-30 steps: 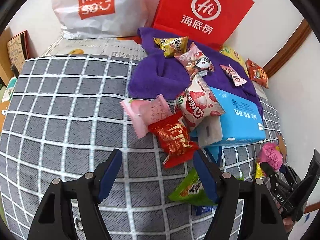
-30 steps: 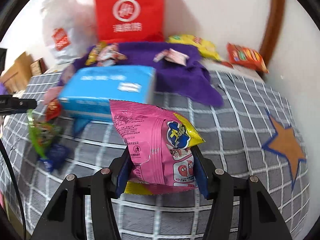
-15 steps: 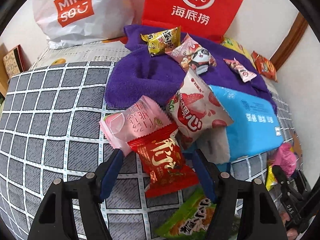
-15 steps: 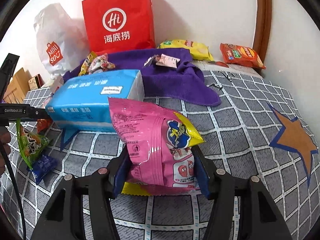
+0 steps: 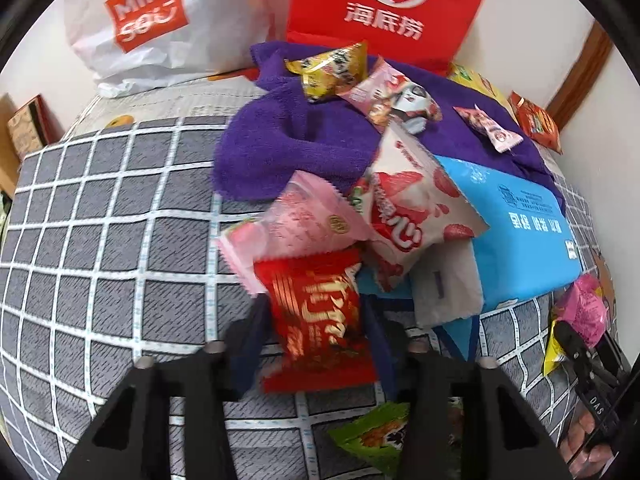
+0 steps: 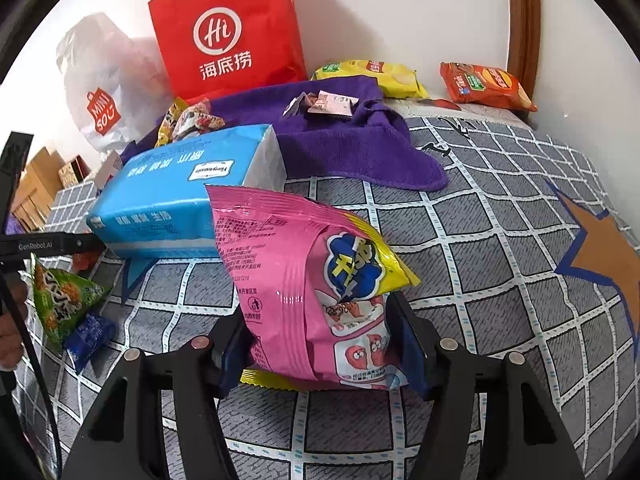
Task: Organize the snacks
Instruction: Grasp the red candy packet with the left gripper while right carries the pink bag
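A red snack packet point(image 5: 316, 308) with gold lettering lies on the grey checked bedspread point(image 5: 100, 248). My left gripper point(image 5: 316, 320) points down over it. Its jaws are closing, and the blue pads touch the packet's two sides. A pale pink packet point(image 5: 296, 220) and a white strawberry packet point(image 5: 408, 208) lie just beyond. My right gripper point(image 6: 320, 344) has a puffy pink snack bag point(image 6: 304, 280) between its fingers, low over the bedspread. Those jaws are opening, and the pads still touch the bag.
A blue tissue pack point(image 6: 180, 188) and a purple towel point(image 6: 360, 148) holding several small packets lie mid-bed. A red paper bag point(image 6: 228, 28) and a white plastic bag point(image 5: 160, 20) stand at the wall. A green packet point(image 6: 60, 300), yellow chips point(image 6: 372, 76) and an orange packet point(image 6: 484, 84) lie around.
My left gripper came forward and down over the red packet, and its jaws closed in on it. The right jaws stand slightly wider around the pink bag.
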`<state>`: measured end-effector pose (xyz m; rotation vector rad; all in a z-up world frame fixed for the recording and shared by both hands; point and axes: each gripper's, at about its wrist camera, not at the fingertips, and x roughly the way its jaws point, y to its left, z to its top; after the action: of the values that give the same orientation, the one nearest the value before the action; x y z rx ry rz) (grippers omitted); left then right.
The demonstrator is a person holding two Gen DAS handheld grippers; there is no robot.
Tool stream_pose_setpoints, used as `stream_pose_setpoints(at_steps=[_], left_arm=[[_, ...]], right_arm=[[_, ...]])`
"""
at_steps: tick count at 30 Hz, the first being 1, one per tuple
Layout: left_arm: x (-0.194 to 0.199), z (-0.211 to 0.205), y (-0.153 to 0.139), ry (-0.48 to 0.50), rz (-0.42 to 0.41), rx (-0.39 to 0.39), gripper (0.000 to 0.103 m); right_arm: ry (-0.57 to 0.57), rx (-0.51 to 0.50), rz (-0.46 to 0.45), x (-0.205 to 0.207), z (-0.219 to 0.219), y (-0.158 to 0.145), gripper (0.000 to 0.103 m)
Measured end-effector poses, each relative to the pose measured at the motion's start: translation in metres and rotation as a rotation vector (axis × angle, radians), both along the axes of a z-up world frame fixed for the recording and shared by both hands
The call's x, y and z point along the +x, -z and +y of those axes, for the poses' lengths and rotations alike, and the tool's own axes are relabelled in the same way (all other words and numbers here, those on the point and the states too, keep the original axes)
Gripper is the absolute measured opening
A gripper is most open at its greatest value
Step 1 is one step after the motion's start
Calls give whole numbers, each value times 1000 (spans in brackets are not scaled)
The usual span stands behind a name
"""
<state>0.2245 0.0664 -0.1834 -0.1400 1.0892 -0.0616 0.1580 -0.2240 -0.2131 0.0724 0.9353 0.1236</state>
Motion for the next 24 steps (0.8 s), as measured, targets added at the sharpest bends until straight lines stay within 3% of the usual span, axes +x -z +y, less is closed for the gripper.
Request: stream_pose_setpoints(at_steps=[5, 10, 24], left_arm=[[-9, 15, -4, -13, -4, -94, 38], [-21, 16, -15, -13, -19, -96, 38], [-52, 15, -58, 7, -95, -96, 38]], right_arm=[[3, -70, -3, -3, 8, -4, 60], [20, -76, 6, -10, 10, -21, 57], [23, -75, -88, -42, 22, -86, 57]])
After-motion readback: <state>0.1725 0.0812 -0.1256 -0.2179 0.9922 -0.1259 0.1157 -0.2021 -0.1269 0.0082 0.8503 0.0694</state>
